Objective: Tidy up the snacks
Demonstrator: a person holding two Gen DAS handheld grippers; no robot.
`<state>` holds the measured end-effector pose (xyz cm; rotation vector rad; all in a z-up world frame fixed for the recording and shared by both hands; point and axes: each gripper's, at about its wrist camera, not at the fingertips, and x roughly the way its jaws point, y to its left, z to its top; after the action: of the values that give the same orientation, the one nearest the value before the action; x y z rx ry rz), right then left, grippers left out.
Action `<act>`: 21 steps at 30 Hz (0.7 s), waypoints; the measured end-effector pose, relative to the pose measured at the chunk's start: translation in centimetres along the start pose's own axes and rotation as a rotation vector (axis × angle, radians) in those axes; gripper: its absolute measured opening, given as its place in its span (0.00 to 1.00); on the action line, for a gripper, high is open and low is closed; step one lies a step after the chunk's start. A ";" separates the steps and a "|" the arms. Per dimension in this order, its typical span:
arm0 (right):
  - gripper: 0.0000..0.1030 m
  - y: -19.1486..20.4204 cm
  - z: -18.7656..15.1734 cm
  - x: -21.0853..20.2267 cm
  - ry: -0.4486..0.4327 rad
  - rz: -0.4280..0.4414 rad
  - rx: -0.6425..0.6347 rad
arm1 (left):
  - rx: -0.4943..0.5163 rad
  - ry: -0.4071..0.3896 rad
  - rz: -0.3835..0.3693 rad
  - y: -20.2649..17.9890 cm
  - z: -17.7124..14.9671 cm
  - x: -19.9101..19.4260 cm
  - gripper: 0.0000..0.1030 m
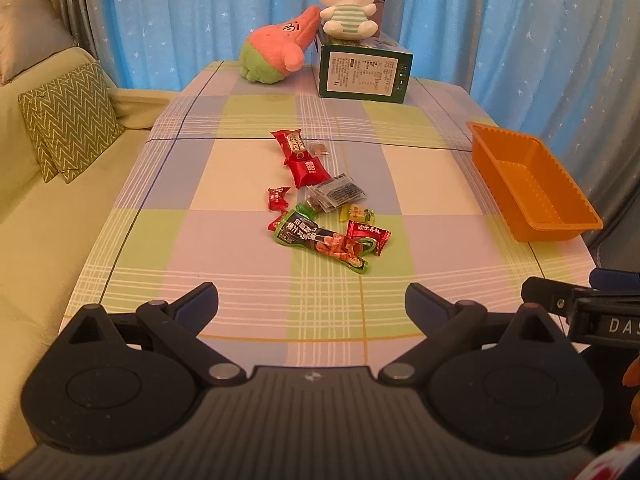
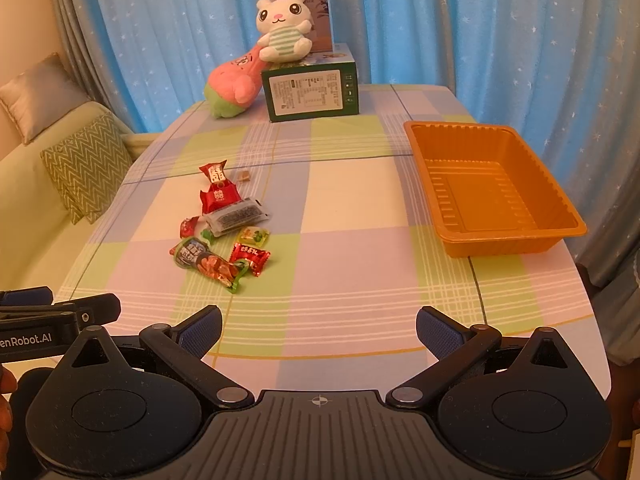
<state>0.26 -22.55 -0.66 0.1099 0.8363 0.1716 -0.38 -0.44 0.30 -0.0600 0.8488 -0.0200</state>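
Several wrapped snacks lie in a loose pile mid-table: a long green packet (image 1: pixel 322 245) (image 2: pixel 210 264), red packets (image 1: pixel 306 170) (image 2: pixel 218 196), a grey packet (image 1: pixel 338 192) (image 2: pixel 236 216) and small candies (image 1: pixel 368 234) (image 2: pixel 250 258). An empty orange tray (image 1: pixel 560 226) (image 2: pixel 504 240) sits at the right. My left gripper (image 1: pixel 312 300) is open and empty above the near table edge, short of the pile. My right gripper (image 2: pixel 318 324) is open and empty, near the front edge, between pile and tray.
The checked tablecloth (image 1: pixel 240 240) covers the table. At the back stand a green box (image 1: pixel 364 72) (image 2: pixel 312 94), a white bunny plush (image 1: pixel 348 0) and a pink plush (image 1: pixel 276 50). A sofa with cushions (image 1: pixel 68 120) lies left. Blue curtains hang behind.
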 end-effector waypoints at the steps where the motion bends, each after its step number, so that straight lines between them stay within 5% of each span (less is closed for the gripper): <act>1: 1.00 0.0 0.0 0.0 0.001 0.001 0.001 | 0.002 0.000 0.000 0.0 0.0 0.0 0.96; 21: 1.00 -0.4 0.4 -0.2 -0.002 -0.003 -0.001 | 0.019 -0.002 -0.001 -0.4 0.2 -0.1 0.99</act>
<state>0.50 -22.98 -0.31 0.1079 0.8341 0.1694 -0.31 -0.81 0.53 -0.0429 0.8461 -0.0286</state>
